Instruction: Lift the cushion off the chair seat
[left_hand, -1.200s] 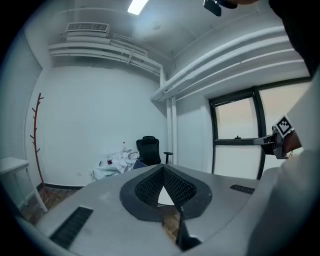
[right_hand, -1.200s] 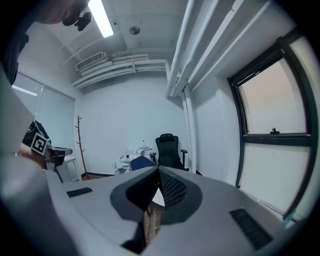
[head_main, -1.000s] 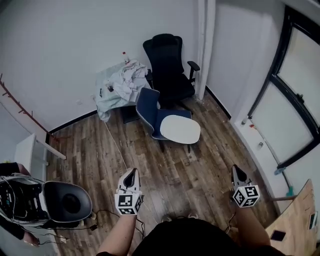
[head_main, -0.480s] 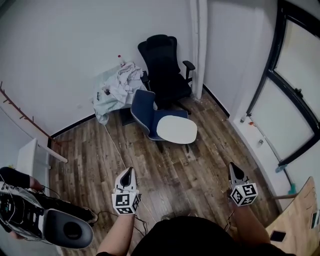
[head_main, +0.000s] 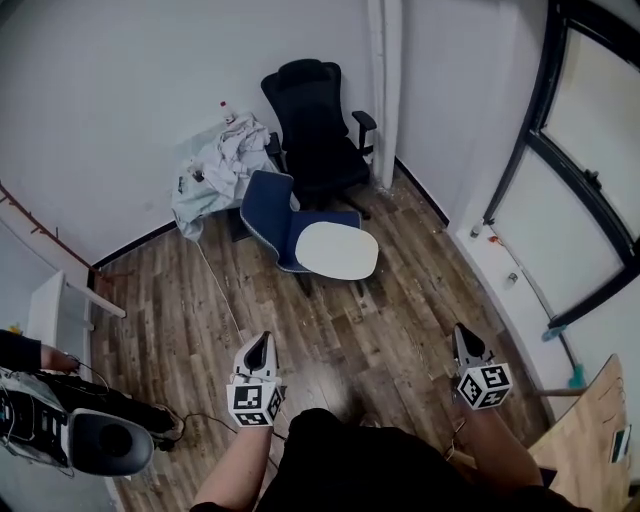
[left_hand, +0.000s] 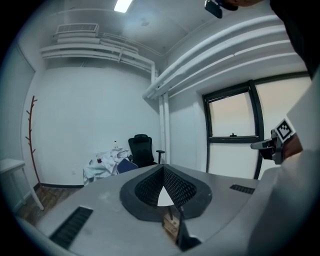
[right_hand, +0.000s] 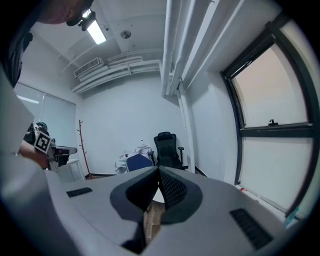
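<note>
The floor (head_main: 390, 330) is laid in brown wood-grain planks with a matte, streaked surface, and is bounded by smooth white walls (head_main: 120, 90). A dark-framed window (head_main: 585, 160) occupies the wall along the floor's right edge. Two white vertical pipes (head_main: 385, 80) run down at the floor's far corner. A black office chair (head_main: 312, 125), with a tall mesh-like backrest and armrests, stands beside the pipes in that corner. Just left of it, against the far edge, is a low surface covered with crumpled white cloth (head_main: 215, 165). In front of these stands a blue chair (head_main: 262, 208) with a curved, smooth shell backrest; its back faces the cloth pile and its seat extends toward the window side. The cushion (head_main: 337, 250) lies flat on this seat. It is a white, smooth, rounded oval covering most of the seat up to its front edge, with its long axis running from the backrest toward the window side and angled slightly toward the near edge of the floor. The left gripper (head_main: 261, 342) and the right gripper (head_main: 461, 331), each grey-bodied with ribbed black pads and a marker cube, are near the floor's near edge, well apart from the chair. Both point toward it. On each, the jaws are closed tip to tip with nothing held between them.
</note>
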